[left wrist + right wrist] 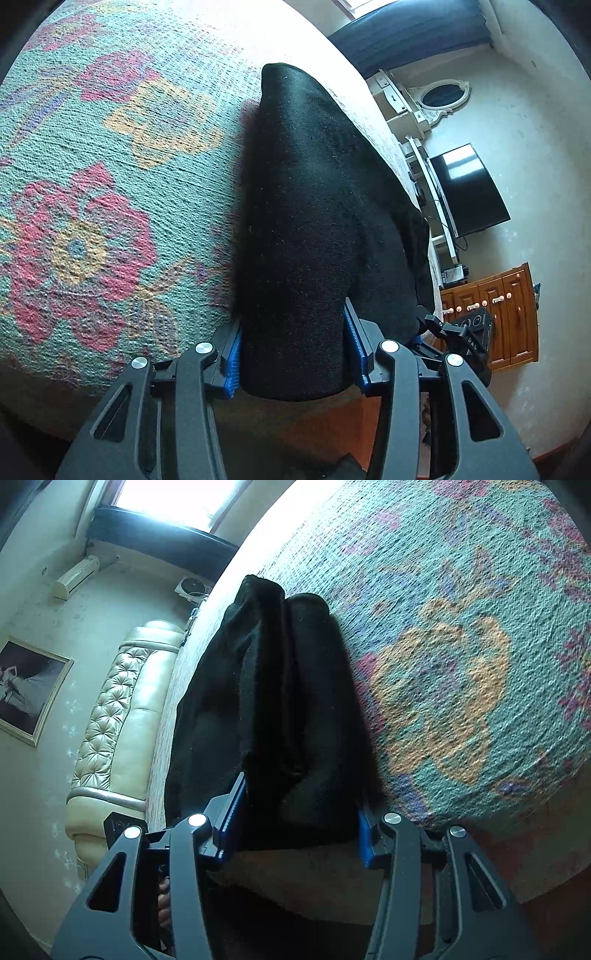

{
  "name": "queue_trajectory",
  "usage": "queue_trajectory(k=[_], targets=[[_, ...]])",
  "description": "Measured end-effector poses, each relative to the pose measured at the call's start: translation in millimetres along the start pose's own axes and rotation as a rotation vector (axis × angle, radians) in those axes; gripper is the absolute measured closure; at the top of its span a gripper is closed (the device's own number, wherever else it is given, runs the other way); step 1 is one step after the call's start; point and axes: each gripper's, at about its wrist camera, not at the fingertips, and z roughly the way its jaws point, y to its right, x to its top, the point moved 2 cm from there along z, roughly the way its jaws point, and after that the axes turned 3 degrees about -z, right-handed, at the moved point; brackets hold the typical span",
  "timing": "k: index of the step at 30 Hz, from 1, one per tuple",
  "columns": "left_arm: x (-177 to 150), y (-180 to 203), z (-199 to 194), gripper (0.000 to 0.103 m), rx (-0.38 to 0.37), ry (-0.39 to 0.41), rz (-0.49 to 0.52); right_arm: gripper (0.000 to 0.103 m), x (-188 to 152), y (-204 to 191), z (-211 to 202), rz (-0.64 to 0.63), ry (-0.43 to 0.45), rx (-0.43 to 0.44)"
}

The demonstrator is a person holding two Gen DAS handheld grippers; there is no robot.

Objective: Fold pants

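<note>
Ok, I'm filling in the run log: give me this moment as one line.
stage: mid-fold | left gripper: shut on black pants | right gripper: shut on black pants | surface: floral bedspread

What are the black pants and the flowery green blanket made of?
The black pants look like a soft, matte fabric, perhaps fleece or brushed cotton: faintly fuzzy, with lint specks. The flowery green blanket looks like thick woven or knitted yarn, with rough, nubbly rows showing.

One pair of black pants (314, 221) lies on one floral bedspread (110, 184); two grippers, one television (467, 190) at three o'clock, one mirror (445, 96).
</note>
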Motion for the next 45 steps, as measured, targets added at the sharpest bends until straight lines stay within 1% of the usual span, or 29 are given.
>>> queue_trajectory(k=[9, 18, 27, 36, 42, 45], targets=[[1.4, 10.9, -7.2, 0.061, 0.075, 0.026, 0.067, 0.056, -3.7, -12.9, -1.4, -0.001, 0.002, -0.015], [3.9, 5.1, -14.6, 0.062, 0.106, 0.051, 0.079, 0.056, -3.4, -20.7, 7.6, 0.007, -0.012, -0.013], [7.9, -18.3, -39.6, 0.062, 0.119, 0.097, 0.034, 0.056, -3.2, -43.1, 33.0, -0.018, -0.066, -0.008], [3.9, -42.4, -71.2, 0.062, 0.131, 0.167, -0.044, 0.056, -3.3, -79.0, 72.0, -0.088, -0.159, 0.013], [1.7, -62.3, -94.3, 0.062, 0.141, 0.213, -0.088, 0.056, -11.3, -108.3, 102.9, -0.140, -0.224, 0.038], [1.5, -66.3, -93.6, 0.062, 0.121, 0.213, -0.108, 0.056, -13.4, -114.3, 109.0, -0.158, -0.237, 0.030]])
